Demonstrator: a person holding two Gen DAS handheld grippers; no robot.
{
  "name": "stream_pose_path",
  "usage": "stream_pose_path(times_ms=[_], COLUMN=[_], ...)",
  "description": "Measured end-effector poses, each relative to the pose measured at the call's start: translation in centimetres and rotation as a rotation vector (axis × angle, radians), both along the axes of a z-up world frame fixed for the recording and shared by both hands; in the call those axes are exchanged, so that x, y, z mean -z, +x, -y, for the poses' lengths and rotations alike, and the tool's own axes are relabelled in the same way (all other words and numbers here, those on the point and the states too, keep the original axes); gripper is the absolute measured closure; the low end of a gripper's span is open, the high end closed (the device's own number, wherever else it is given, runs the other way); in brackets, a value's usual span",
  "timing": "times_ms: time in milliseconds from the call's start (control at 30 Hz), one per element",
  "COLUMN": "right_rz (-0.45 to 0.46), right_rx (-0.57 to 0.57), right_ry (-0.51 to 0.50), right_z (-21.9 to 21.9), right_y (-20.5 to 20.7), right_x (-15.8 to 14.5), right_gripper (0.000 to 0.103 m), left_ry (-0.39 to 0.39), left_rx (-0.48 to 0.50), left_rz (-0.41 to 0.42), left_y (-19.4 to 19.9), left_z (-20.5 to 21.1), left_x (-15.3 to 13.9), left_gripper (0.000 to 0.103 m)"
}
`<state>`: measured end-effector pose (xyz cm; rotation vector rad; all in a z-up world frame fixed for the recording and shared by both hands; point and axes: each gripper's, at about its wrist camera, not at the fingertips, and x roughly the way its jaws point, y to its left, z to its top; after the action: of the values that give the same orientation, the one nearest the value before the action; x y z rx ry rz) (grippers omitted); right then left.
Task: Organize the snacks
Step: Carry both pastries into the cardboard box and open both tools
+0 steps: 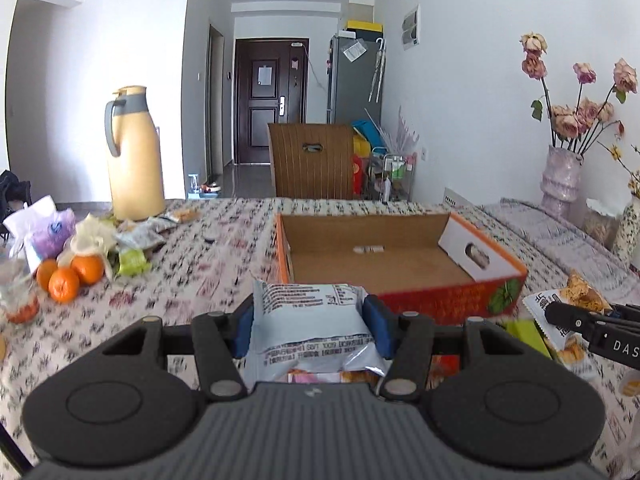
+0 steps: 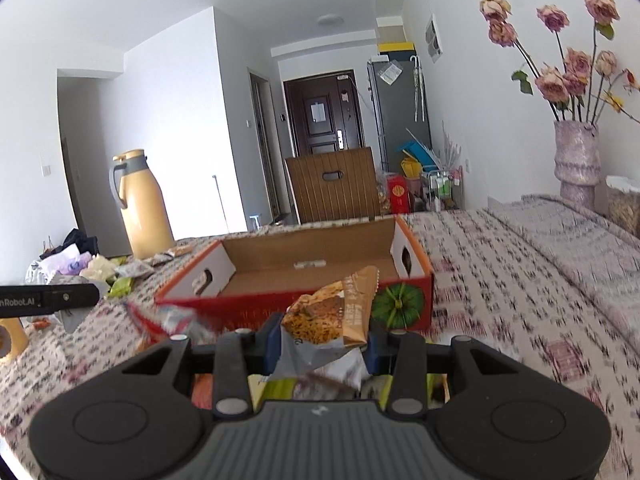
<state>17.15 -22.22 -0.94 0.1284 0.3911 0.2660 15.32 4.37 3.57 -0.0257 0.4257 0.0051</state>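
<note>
**Snack Packets Held Above Tabletop, Box Ahead**

While gripped between the blue pads, white snack packet [image 1: 308,320] sits in left hand-held gripper [image 1: 310,322], jaws closed on its sides at roughly half width. Printed text visible on packet face, crimped silver seam toward camera. Packet raised clear of patterned tabletop [image 1: 224,264].

Right hand-held gripper [image 2: 324,340]: jaws narrow, clamped on crumpled orange-brown snack packet [image 2: 332,312], upper end of packet projecting upward past the fingertips. Same packet and gripper tip also seen at right edge of left wrist view.

Open cardboard box [image 1: 400,256], orange-red outside with green leaf print, resting on tabletop directly beyond both grippers. Interior brown, holding only a small pale item near the far wall. White end flap with hand-hole cutout folded inward.

Further loose packets lying on tabletop beneath both grippers, details blurred.

Left portion of tabletop: yellow thermos jug [image 1: 134,152] upright, three oranges [image 1: 70,276] grouped together, a pile of assorted wrappers [image 1: 136,240] just beside them. Right portion: vase of dried roses [image 1: 562,180] near wall. Wooden chair back [image 1: 314,160] beyond far table edge.
</note>
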Motion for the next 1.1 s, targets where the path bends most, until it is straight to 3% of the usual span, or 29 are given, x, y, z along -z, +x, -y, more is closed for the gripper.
stream_pose_path(times_ms=[233, 467, 700, 967, 1033, 1100], right_rz=[0.025, 0.01, -0.092, -0.217, -0.232, -0.237], right_rx=[-0.007, -0.023, -0.032, -0.044, -0.046, -0.047], right_ry=[-0.015, -0.064, -0.097, -0.135, -0.14, -0.148], right_z=[-0.8, -2.2, -3.2, -4.1, -4.3, -4.4], right_y=[4.6, 10.7, 17.6, 21.4, 21.5, 21.5], right_x=[-1.9, -2.5, -1.2, 1.3, 1.7, 1.8], right_gripper=[0.064, 0.064, 0.064, 0.063, 0.063, 0.059], left_ry=[0.013, 0.039, 0.075, 0.099, 0.101, 0.103], left_rx=[0.009, 0.03, 0.032, 0.029, 0.038, 0.038], left_rz=[0.012, -0.034, -0.134, -0.265, -0.267, -0.267], left_y=[4.5, 11.4, 18.0, 22.3, 22.4, 22.4], left_z=[0.3, 1.0, 2.1, 2.7, 2.8, 2.9], left_x=[-1.5, -1.7, -0.1, 3.0, 3.4, 3.5], left_gripper=[0.046, 0.046, 0.046, 0.046, 0.045, 0.03])
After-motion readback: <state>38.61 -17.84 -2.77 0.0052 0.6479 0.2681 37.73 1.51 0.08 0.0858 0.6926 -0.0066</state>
